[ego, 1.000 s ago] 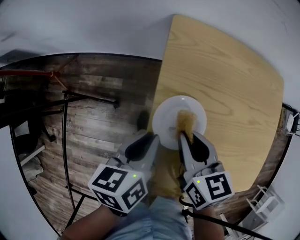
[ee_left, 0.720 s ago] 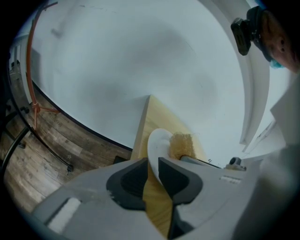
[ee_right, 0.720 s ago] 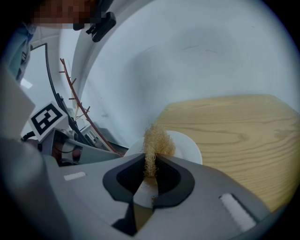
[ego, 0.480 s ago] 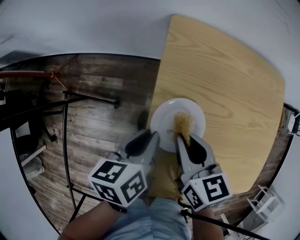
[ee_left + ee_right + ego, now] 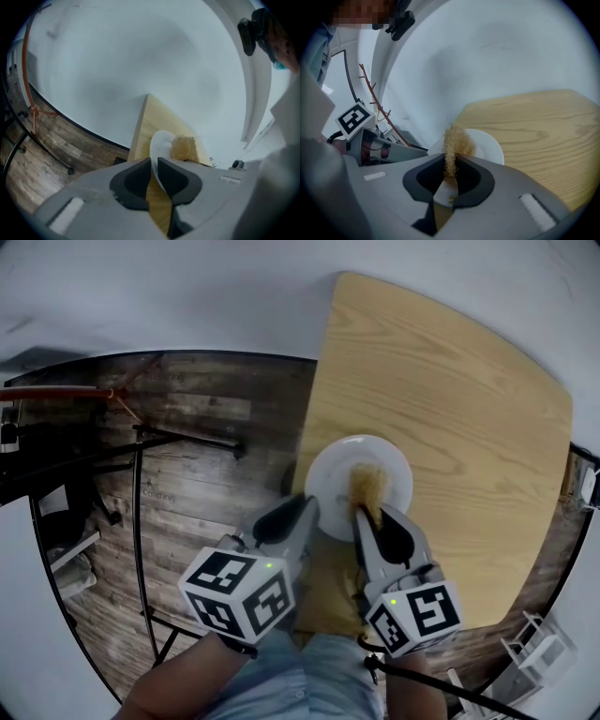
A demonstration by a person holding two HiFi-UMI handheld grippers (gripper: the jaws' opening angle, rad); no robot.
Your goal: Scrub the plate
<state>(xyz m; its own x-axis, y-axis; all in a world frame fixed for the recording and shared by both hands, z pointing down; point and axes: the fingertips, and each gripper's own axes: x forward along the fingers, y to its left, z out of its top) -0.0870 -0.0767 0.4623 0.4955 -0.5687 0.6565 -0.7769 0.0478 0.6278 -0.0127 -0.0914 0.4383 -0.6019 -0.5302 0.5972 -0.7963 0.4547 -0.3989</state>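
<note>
A white plate (image 5: 333,474) lies near the left edge of the wooden table (image 5: 469,409). My left gripper (image 5: 302,512) is shut on the plate's near-left rim; in the left gripper view the plate (image 5: 159,145) runs edge-on between the jaws. My right gripper (image 5: 367,515) is shut on a tan fibrous scrubber (image 5: 367,486) that rests on the plate's middle. The right gripper view shows the scrubber (image 5: 457,143) pinched between the jaws with the plate (image 5: 487,145) behind it. In the left gripper view the scrubber (image 5: 183,147) sits on the plate.
The table's left edge (image 5: 314,427) drops to a dark plank floor (image 5: 197,484) with black metal stand legs (image 5: 141,512). A white wall (image 5: 187,296) lies beyond. The person's knees (image 5: 309,671) are below the grippers.
The scrubber and right gripper have shifted slightly over the plate's middle, back and forth. The left gripper keeps its hold on the rim.
</note>
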